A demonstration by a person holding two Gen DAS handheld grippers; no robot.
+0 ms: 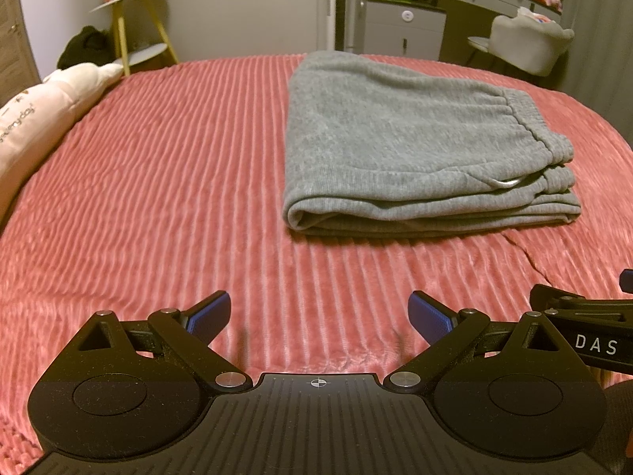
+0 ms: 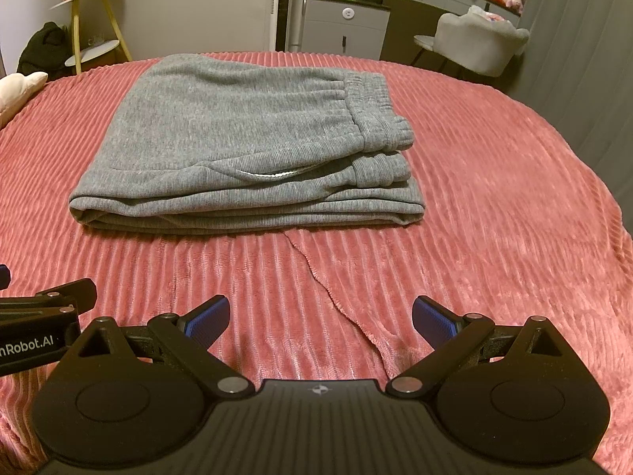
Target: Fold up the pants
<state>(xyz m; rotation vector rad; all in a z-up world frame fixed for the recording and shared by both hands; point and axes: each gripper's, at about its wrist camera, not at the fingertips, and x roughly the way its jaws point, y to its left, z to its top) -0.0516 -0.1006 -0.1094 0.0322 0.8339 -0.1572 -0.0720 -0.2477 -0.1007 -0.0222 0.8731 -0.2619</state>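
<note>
The grey knitted pants (image 1: pixel 399 138) lie folded into a thick, flat rectangle on the bed, on top of the pink ribbed plush bedspread (image 1: pixel 166 182). In the right wrist view the same pants (image 2: pixel 237 146) show several stacked layers along the near edge, with the gathered elastic waistband (image 2: pixel 372 107) at the right end and a pale pocket lining showing in a slit on the top layer. A thin crease or seam in the bedspread (image 2: pixel 332 297) runs from the near edge of the pants toward the camera.

The left hand-held gripper (image 1: pixel 319 312) hovers over the bedspread, near the front edge of the bed and apart from the pants. Its two blue-padded fingers (image 1: pixel 209 312) are spread wide and hold nothing. The right hand-held gripper (image 2: pixel 321 316) is in the same condition: fingers wide apart, empty, above the bare bedspread and short of the pants. The two tools are side by side, each one visible at the edge of the other's view.

A pale pink pillow with printed letters (image 1: pixel 43 118) lies at the left side of the bed. Behind the bed stand a small yellow-legged side table (image 1: pixel 134 27), a grey cabinet (image 1: pixel 399 27) and a light grey upholstered chair (image 1: pixel 530 43).
</note>
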